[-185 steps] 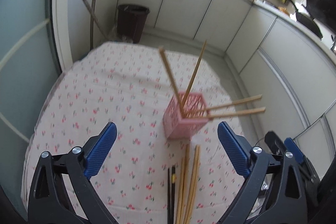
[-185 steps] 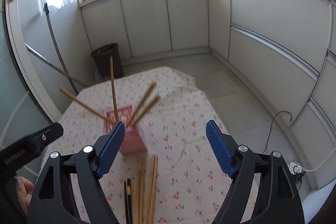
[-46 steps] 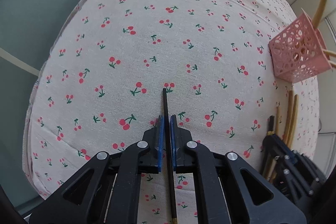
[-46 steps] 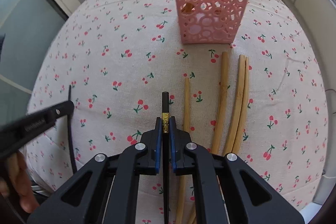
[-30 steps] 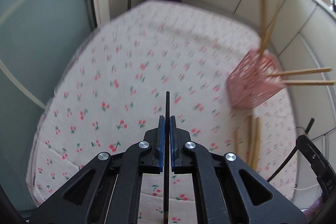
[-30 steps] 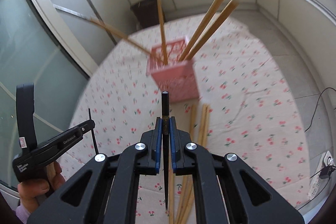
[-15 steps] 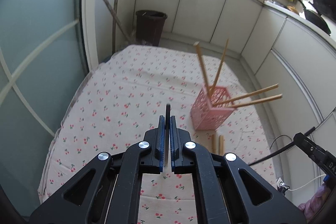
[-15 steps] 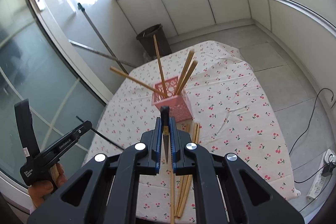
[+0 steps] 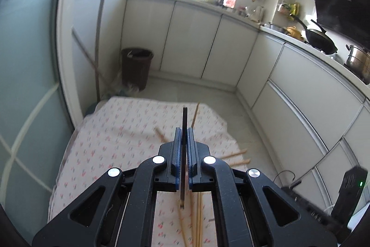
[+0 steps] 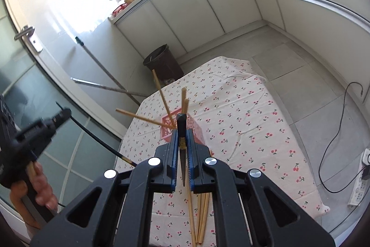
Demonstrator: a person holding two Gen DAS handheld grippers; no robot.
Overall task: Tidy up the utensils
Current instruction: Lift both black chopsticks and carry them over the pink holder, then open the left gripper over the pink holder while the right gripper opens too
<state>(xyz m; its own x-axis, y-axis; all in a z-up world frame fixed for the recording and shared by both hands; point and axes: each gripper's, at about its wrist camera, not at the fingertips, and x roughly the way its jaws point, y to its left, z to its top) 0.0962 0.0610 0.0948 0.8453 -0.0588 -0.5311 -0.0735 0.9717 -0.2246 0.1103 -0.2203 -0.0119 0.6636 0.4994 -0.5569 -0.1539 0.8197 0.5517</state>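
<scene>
My left gripper (image 9: pixel 182 131) is shut on a black chopstick (image 9: pixel 184 117) and is held high above the cherry-print tablecloth (image 9: pixel 120 131). My right gripper (image 10: pixel 182 131) is shut on a second black chopstick (image 10: pixel 181 124) with a gold band. Beyond it, partly hidden, the pink basket (image 10: pixel 167 130) holds several wooden chopsticks (image 10: pixel 161 94) that lean outward. Several loose wooden chopsticks (image 10: pixel 201 210) lie on the cloth below the jaws. In the right wrist view the left gripper (image 10: pixel 62 115) is at the left, held by a hand (image 10: pixel 39 186), with its black chopstick (image 10: pixel 99 140) slanting down.
A dark bin (image 10: pixel 161 64) stands on the floor past the table's far edge, with mop poles (image 10: pixel 104 75) leaning beside it. A power strip (image 10: pixel 360 186) and a black cable (image 10: pixel 335 136) lie on the floor to the right. White cabinets (image 9: pixel 189 43) line the walls.
Both grippers have risen with their black chopsticks, the left one more. The views have tilted up, so the table and the pink basket now look smaller and lower.
</scene>
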